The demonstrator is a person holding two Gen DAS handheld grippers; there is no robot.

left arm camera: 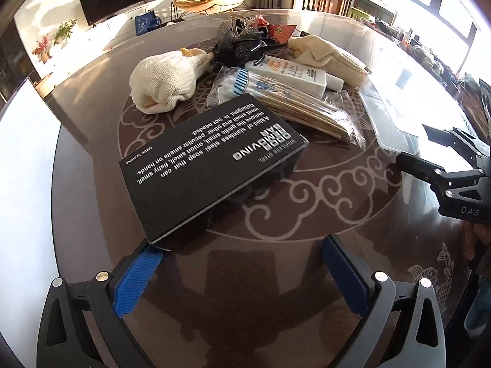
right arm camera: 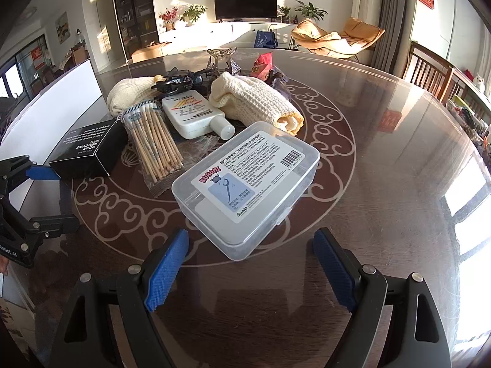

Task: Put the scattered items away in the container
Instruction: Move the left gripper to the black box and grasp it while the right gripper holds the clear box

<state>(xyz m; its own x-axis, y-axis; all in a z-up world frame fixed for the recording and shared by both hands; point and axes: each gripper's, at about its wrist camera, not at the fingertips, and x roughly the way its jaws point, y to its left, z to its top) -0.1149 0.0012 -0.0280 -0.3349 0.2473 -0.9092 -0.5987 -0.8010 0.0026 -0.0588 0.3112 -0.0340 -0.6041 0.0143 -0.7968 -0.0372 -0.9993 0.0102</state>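
Observation:
A black soap box (left arm camera: 211, 162) lies on the round table, its near corner just ahead of my open left gripper (left arm camera: 242, 263), by the left blue pad (left arm camera: 138, 276). It also shows in the right wrist view (right arm camera: 89, 150). A clear plastic lidded box (right arm camera: 245, 190) with a label lies just ahead of my open, empty right gripper (right arm camera: 251, 270); it shows in the left wrist view (left arm camera: 396, 92). Behind lie a bag of wooden sticks (right arm camera: 156, 144), a white bottle (right arm camera: 193, 116), cotton swabs (left arm camera: 233, 82), two cream cloths (left arm camera: 168, 82) (right arm camera: 254, 104) and black hair clips (left arm camera: 242, 46).
The dark round table (right arm camera: 383, 153) has a glass top with white swirl patterns. A white board (right arm camera: 52, 104) stands at its left edge. Red pouches (right arm camera: 264, 64) lie at the far side. Wooden chairs (right arm camera: 429, 73) stand to the right. The right gripper shows in the left view (left arm camera: 429, 153).

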